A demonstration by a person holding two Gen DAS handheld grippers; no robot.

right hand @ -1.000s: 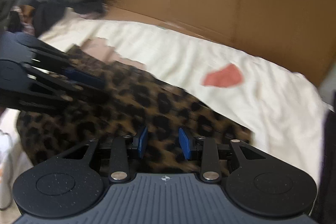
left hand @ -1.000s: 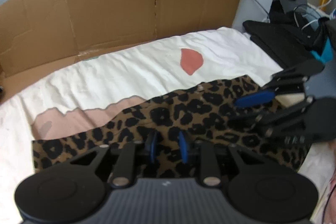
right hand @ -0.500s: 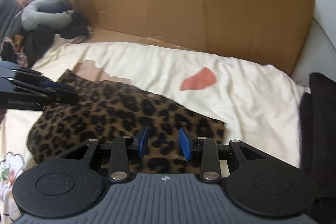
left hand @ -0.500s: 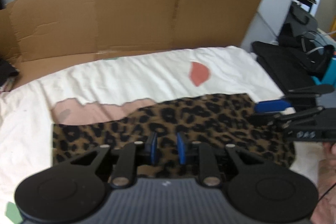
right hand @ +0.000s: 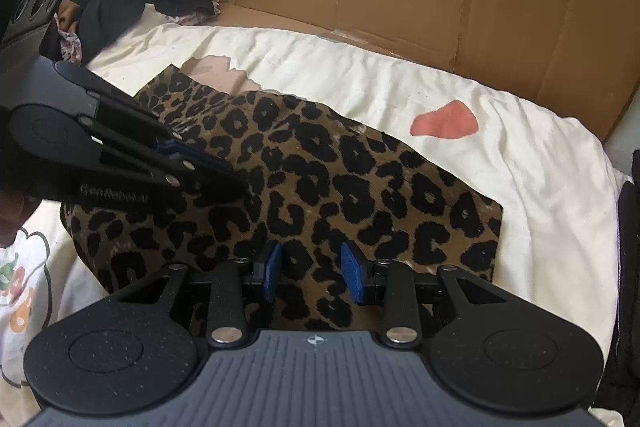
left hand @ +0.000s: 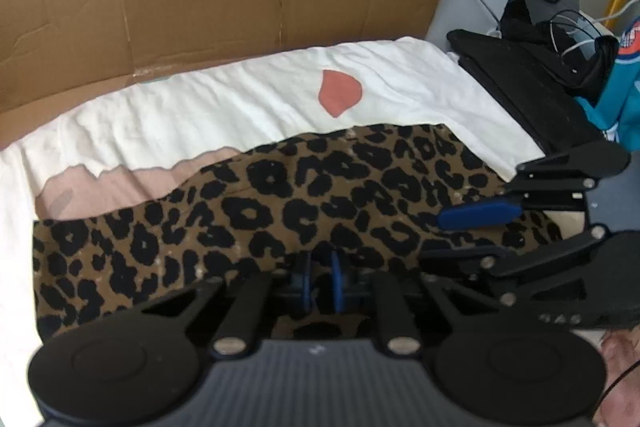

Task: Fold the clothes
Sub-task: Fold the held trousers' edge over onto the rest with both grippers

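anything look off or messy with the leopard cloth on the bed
Mostly tidy. The folded leopard-print cloth lies flat on the cream bedsheet, though its far edge runs wavy and slanted rather than straight.

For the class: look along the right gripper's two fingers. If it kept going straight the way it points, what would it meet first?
Most likely the leopard-print garment: the right gripper points down at it, with nothing else between its open fingers. How near the cloth is cannot be told.
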